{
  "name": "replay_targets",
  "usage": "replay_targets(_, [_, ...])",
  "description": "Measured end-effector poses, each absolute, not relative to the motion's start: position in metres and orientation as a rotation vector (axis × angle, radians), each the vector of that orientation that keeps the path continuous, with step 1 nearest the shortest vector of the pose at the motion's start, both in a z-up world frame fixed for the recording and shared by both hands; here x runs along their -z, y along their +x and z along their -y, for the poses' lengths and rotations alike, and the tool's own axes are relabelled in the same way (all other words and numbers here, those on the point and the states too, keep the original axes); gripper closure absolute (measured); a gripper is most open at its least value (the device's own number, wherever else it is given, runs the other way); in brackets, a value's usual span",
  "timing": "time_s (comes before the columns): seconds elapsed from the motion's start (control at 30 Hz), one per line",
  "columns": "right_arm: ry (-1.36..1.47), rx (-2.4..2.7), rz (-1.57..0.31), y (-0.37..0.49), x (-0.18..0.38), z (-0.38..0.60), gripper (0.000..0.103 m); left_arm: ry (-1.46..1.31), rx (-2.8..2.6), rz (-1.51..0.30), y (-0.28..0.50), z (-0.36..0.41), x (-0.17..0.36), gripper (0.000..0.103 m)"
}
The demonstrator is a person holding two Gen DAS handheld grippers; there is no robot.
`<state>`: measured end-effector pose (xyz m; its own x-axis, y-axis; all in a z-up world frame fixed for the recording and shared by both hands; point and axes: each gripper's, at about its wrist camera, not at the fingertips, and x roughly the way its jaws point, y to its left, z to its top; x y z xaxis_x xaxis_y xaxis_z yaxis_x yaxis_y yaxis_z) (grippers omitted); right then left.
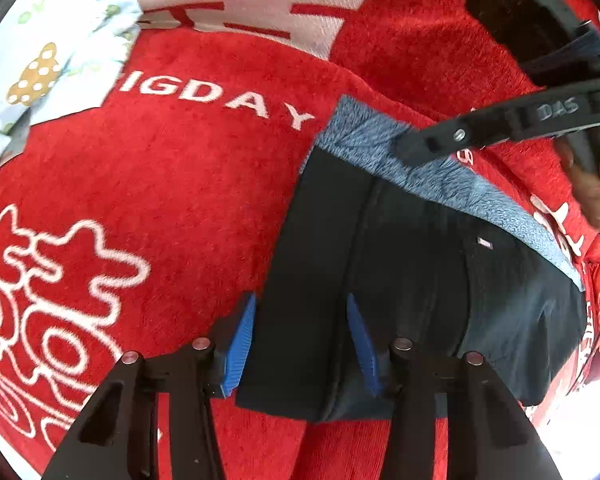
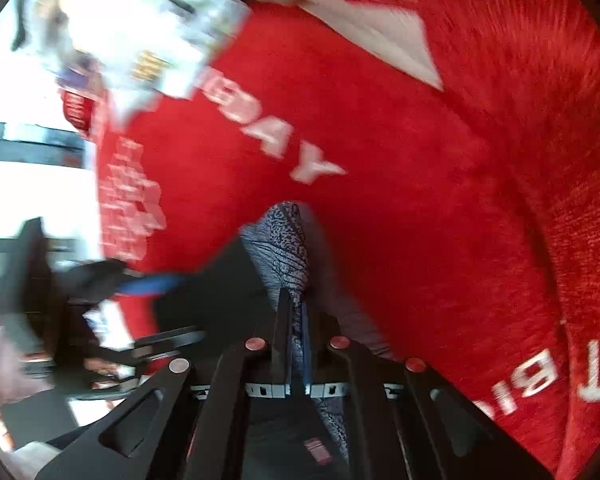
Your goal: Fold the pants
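Blue pads of the left gripper (image 1: 302, 344) straddle the near edge of the dark pants (image 1: 400, 280), apparently not yet pressing. Ahead to its right, the right gripper (image 2: 296, 320) is clenched on their grey fleecy lining (image 2: 284, 240). Judging by the compact bundle, folding seems partly done. A red blanket (image 1: 180, 180) with white lettering lies underneath, with a pale patterned cloth (image 1: 60, 40) beyond.

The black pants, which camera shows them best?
The left wrist view: the black pants lie spread on the red blanket, fleece lining showing. The right wrist view is blurred, showing only the fleece edge pinched by the right gripper.
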<state>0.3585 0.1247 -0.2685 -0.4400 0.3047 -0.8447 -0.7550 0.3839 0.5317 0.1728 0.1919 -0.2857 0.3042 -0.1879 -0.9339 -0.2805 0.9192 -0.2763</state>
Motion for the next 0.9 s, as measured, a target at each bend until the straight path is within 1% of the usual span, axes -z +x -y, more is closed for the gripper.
replay_targets(0.1, [-0.421, -1.328, -1.58, 0.352, 0.254, -0.134, 0.099, -0.401, -0.15, -1.281, 0.163, -0.198, 0.282, 0.055])
replay_targets(0.2, [-0.532, -1.206, -1.559, 0.35, 0.28, -0.145, 0.098, -0.404, -0.215, -1.278, 0.162, -0.202, 0.276, 0.055])
replay_targets(0.23, [-0.548, -1.154, -1.581, 0.349, 0.295, -0.147, 0.09, -0.41, -0.22, -1.273, 0.163, -0.202, 0.273, 0.055])
replay_targets(0.27, [-0.533, -1.118, -1.592, 0.349, 0.304, -0.147, 0.086, -0.414, -0.214, -1.261, 0.165, -0.2, 0.268, 0.054])
replay_targets(0.37, [-0.353, -1.063, -1.571, 0.358, 0.291, -0.125, 0.085, -0.392, -0.163, -1.226, 0.18, -0.183, 0.254, 0.037])
replay_targets(0.47, [-0.253, -0.986, -1.516, 0.362, 0.257, -0.078, 0.085, -0.382, -0.069, -1.227, 0.206, -0.149, 0.25, 0.037])
replay_targets(0.53, [-0.155, -0.912, -1.513, 0.358, 0.236, -0.029, 0.085, -0.365, -0.025, -1.248, 0.224, -0.12, 0.256, 0.037])
replay_targets(0.6, [-0.085, -0.828, -1.518, 0.352, 0.228, 0.018, 0.085, -0.317, -0.013, -1.273, 0.241, -0.092, 0.269, 0.037])
replay_targets(0.67, [-0.07, -0.72, -1.524, 0.343, 0.234, 0.061, 0.085, -0.251, -0.052, -1.278, 0.254, -0.074, 0.278, 0.035])
replay_targets(0.7, [-0.09, -0.656, -1.525, 0.341, 0.244, 0.079, 0.085, -0.227, -0.077, -1.259, 0.263, -0.07, 0.281, 0.03])
replay_targets(0.73, [-0.094, -0.592, -1.532, 0.343, 0.256, 0.093, 0.091, -0.232, -0.1, -1.256, 0.27, -0.07, 0.282, 0.027])
replay_targets(0.77, [-0.041, -0.571, -1.53, 0.348, 0.265, 0.107, 0.093, -0.243, -0.112, -1.254, 0.274, -0.072, 0.281, 0.026])
replay_targets(0.8, [0.054, -0.58, -1.496, 0.358, 0.268, 0.121, 0.093, -0.25, -0.136, -1.26, 0.278, -0.075, 0.28, 0.026])
replay_targets(0.87, [-0.006, -0.448, -1.432, 0.376, 0.267, 0.135, 0.085, -0.216, -0.189, -1.283, 0.284, -0.078, 0.275, 0.026])
replay_targets(0.9, [-0.024, -0.392, -1.399, 0.385, 0.262, 0.145, 0.084, -0.206, -0.196, -1.286, 0.281, -0.078, 0.267, 0.026])
